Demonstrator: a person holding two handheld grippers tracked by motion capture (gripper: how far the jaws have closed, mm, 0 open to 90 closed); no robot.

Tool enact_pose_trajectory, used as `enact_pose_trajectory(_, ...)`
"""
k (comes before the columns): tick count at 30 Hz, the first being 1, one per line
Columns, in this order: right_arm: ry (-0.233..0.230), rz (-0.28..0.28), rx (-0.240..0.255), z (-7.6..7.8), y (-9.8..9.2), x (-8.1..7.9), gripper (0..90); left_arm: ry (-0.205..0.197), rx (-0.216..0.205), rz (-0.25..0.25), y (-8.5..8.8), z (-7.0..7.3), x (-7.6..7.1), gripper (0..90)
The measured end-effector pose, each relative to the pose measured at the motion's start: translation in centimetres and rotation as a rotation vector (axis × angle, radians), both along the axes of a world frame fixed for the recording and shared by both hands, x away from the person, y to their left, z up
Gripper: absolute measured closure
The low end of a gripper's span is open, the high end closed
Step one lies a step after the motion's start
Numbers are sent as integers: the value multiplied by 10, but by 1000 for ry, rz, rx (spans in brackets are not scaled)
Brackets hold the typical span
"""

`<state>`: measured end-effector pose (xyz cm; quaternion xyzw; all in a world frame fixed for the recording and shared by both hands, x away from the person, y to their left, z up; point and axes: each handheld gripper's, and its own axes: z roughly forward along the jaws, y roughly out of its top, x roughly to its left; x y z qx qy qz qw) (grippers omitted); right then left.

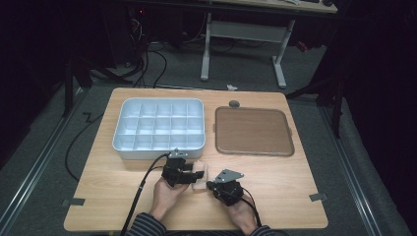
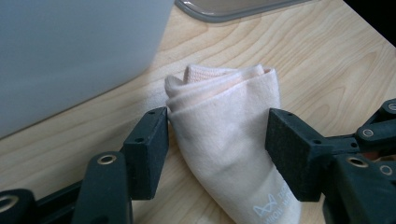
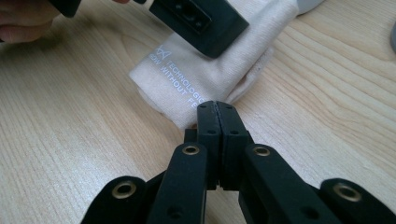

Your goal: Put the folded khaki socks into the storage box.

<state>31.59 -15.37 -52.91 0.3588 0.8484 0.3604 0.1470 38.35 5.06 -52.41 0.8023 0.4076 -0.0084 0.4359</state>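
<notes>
Straddling the folded cloth (image 2: 224,135), left hand-held gripper (image 2: 217,140) (jaws apart).

Bare wooden bench (image 1: 113,196) lies open to the left, right and near side of the two hand-held grippers. Just beyond them, a white compartment tray (image 1: 160,125) blocks the way forward on the left; a brown flat tray (image 1: 253,132) lies farther right, a narrow strip of bench between them.

Wooden table (image 1: 123,196): compartment box (image 1: 160,127), brown tray (image 1: 253,131), folded cloth (image 1: 200,176), perhaps tape bits.
</notes>
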Motion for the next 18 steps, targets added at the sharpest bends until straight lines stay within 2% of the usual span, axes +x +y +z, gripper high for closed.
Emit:
enact_pose_trajectory(4,-1,2,1,0,1,1,881,12,5,10,0,-2,2,409)
enact_pose_trajectory(7,-5,0,3,0,0,1,812,18,16,22,1,-2,3,411)
enact_pose_trajectory(10,-8,-16,6,3,-3,0,790,23,25,24,1,-2,3,410)
enact_pose_trajectory(11,-30,-34,14,6,-8,-1,745,24,26,25,1,-3,3,410)
enact_pose_trajectory(13,-36,-65,16,9,-17,-2,719,15,47,24,-1,-2,3,412)
enact_pose_trajectory(18,-54,-162,1,7,-48,0,663,2,56,17,-3,-2,1,444)
